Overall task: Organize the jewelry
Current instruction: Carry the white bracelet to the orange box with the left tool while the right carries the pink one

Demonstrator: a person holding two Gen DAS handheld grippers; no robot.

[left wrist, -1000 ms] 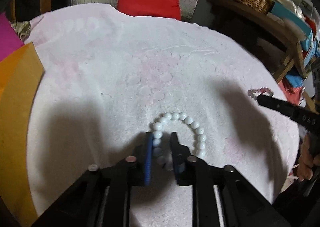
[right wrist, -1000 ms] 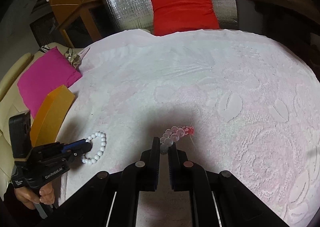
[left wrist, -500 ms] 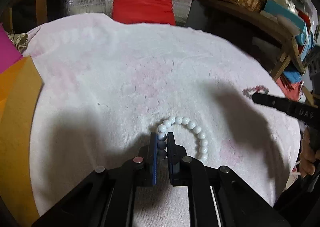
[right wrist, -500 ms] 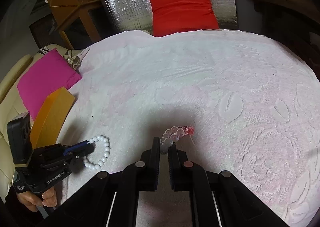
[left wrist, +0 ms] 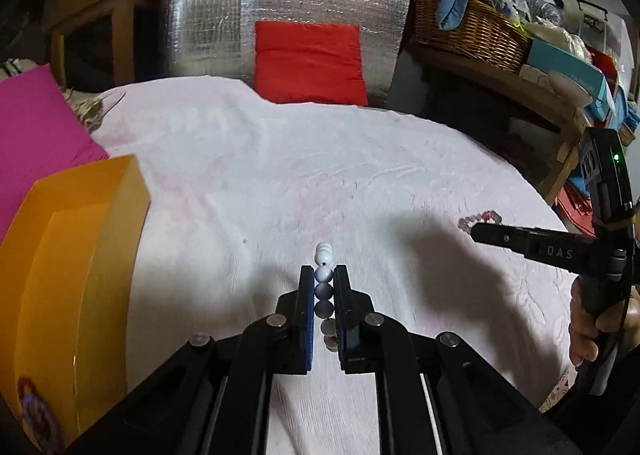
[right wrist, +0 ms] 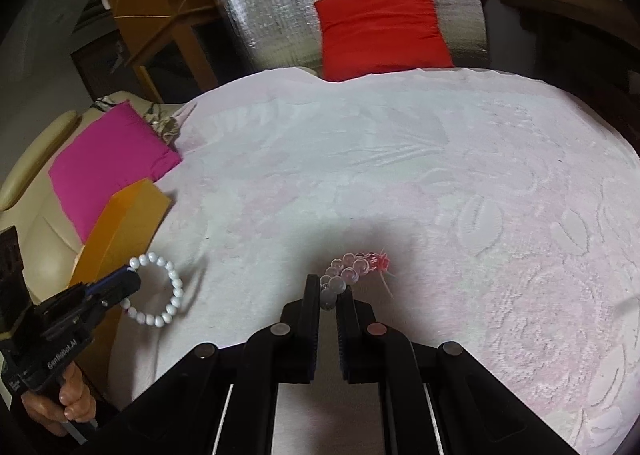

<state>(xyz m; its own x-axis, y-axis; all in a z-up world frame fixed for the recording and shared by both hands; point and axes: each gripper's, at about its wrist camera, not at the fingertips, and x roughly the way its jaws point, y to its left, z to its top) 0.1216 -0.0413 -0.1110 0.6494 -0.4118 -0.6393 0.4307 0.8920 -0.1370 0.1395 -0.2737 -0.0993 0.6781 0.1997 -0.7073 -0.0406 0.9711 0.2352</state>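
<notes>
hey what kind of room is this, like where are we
Probably a lived-in home, perhaps a sitting room used for storage: a table under a white embossed cloth, a red cushion and a pink cushion beside it, and a wicker basket heaped with household clutter on a wooden shelf.

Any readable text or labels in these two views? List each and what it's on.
"GenRobot.AI": on the side of the left gripper, right wrist view.
"DAS": on the side of the right gripper, left wrist view.
Small sticker low on the left gripper's handle: too small to read.
Print on the boxes on the shelf: too blurred to read.
</notes>
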